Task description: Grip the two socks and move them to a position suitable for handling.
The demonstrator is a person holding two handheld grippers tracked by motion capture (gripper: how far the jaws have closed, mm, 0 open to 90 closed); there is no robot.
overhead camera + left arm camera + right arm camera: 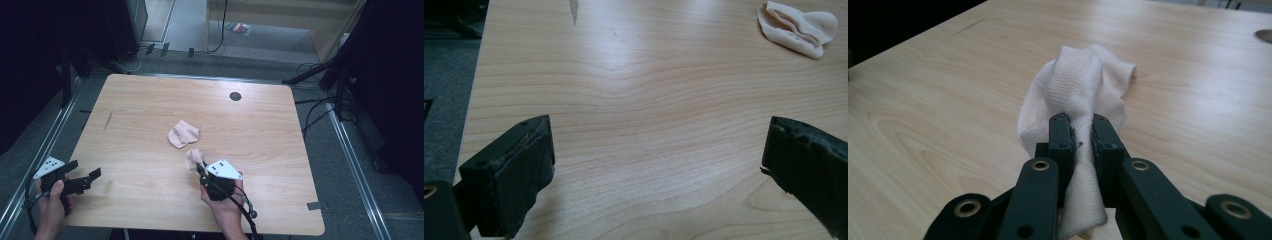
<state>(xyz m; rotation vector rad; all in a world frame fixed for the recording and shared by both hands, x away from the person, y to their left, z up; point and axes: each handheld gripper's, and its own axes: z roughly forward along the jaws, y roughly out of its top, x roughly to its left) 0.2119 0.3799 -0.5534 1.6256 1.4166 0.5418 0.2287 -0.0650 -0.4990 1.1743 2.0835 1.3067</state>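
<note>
Right gripper view has the right tongs [1082, 131] clenched on a pale sock [1078, 95], pinched at its ribbed cuff so the rest bunches up in front on the worktop [948, 100], probably to drag it toward its mate. The other sock [183, 134] lies crumpled near mid-worktop, just beyond the held one. The left tongs [84, 176] sit released at the near left edge, well apart, I'd guess waiting to help pair them.

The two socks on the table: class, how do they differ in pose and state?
The held sock is pinched between the jaws of the right tongs; the loose sock lies free, touched by nothing. The held sock is bunched and stands up from the tongs; the loose sock lies flat and folded. The held sock is nearer the person; the loose sock lies farther up the table. Both are pale pink.
</note>
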